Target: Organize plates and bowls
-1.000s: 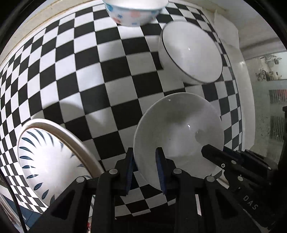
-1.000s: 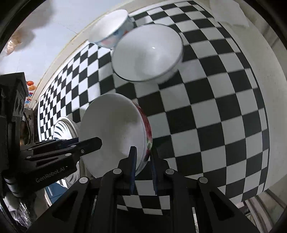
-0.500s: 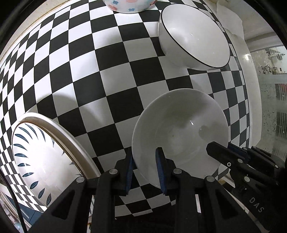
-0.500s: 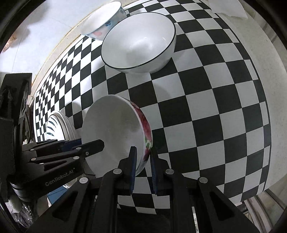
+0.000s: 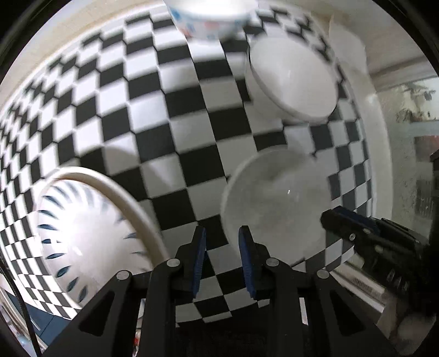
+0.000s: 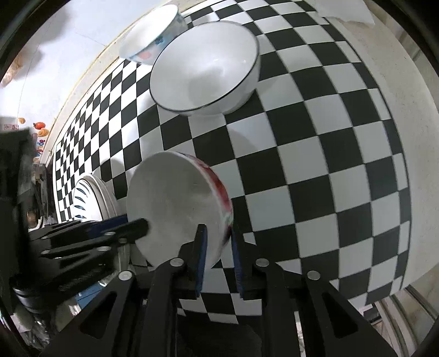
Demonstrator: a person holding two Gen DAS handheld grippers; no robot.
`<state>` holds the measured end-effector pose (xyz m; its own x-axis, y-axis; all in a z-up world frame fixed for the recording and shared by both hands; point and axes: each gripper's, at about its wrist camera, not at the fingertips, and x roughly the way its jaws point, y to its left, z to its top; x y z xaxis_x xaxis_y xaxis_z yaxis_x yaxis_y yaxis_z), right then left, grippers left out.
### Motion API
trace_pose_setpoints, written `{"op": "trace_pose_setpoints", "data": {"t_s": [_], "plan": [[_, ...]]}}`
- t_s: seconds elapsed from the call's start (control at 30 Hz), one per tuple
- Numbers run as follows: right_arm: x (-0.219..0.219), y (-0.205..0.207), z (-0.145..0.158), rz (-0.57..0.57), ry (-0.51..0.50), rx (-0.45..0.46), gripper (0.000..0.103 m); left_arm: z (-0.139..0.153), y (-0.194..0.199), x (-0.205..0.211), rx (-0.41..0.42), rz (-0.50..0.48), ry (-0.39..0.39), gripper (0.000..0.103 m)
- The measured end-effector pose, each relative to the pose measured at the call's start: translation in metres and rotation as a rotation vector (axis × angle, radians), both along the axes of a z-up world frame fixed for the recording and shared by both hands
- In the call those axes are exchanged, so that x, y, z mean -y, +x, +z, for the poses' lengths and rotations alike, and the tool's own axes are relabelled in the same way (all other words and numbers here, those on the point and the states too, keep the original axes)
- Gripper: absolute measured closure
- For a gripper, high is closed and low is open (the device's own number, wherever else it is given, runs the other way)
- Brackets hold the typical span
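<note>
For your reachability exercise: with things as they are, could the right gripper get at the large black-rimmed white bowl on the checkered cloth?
Probably not yet. The right gripper is shut on the rim of the red-patterned bowl, so its fingers are occupied. The black-rimmed bowl sits ahead across bare checkered cloth, with nothing between.

Motion blur softens the whole left wrist view. At 12 o'clock the flowered bowl point(image 5: 210, 20) is cut off by the frame edge; the black-rimmed bowl point(image 5: 295, 78) loses its rim line to smear.
</note>
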<state>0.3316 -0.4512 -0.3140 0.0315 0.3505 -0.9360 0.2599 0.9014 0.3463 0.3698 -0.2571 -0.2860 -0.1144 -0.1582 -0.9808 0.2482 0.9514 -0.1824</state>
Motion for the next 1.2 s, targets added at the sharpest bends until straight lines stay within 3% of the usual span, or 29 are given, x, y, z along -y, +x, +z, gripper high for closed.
{"op": "trace_pose_setpoints", "data": {"t_s": [0.13, 0.23, 0.37, 0.6, 0.7, 0.73, 0.77, 0.8, 0.9, 1.2], "plan": [[0.027, 0.003, 0.032, -0.075, 0.014, 0.061, 0.062, 0.036, 0.021, -0.011, 0.064, 0.064, -0.056, 0.064], [0.047, 0.016, 0.047, -0.132, 0.034, 0.104, 0.052, 0.043, 0.054, 0.0, 0.101, 0.071, -0.075, 0.062], [0.067, 0.053, 0.043, -0.173, 0.015, 0.135, 0.052, 0.022, 0.095, 0.025, 0.081, 0.032, -0.071, 0.062], [0.073, 0.104, -0.005, -0.187, 0.027, 0.058, 0.052, -0.028, 0.148, 0.056, -0.036, -0.041, -0.064, 0.062], [0.072, 0.114, -0.019, -0.195, 0.032, 0.042, 0.056, -0.041, 0.155, 0.065, -0.073, -0.069, -0.066, 0.064], [0.07, 0.117, -0.022, -0.193, 0.029, 0.04, 0.064, -0.044, 0.156, 0.069, -0.084, -0.083, -0.063, 0.066], [0.07, 0.121, -0.026, -0.194, 0.03, 0.038, 0.071, -0.045, 0.157, 0.074, -0.082, -0.096, -0.068, 0.077], [0.07, 0.123, -0.028, -0.2, 0.03, 0.033, 0.082, -0.046, 0.157, 0.078, -0.086, -0.112, -0.065, 0.082], [0.068, 0.128, -0.03, -0.199, -0.013, 0.035, 0.091, -0.044, 0.156, 0.086, -0.055, -0.133, -0.03, 0.083], [0.064, 0.119, -0.002, -0.186, -0.027, 0.077, 0.093, 0.0, 0.142, 0.08, 0.011, -0.156, -0.047, 0.083]]}}
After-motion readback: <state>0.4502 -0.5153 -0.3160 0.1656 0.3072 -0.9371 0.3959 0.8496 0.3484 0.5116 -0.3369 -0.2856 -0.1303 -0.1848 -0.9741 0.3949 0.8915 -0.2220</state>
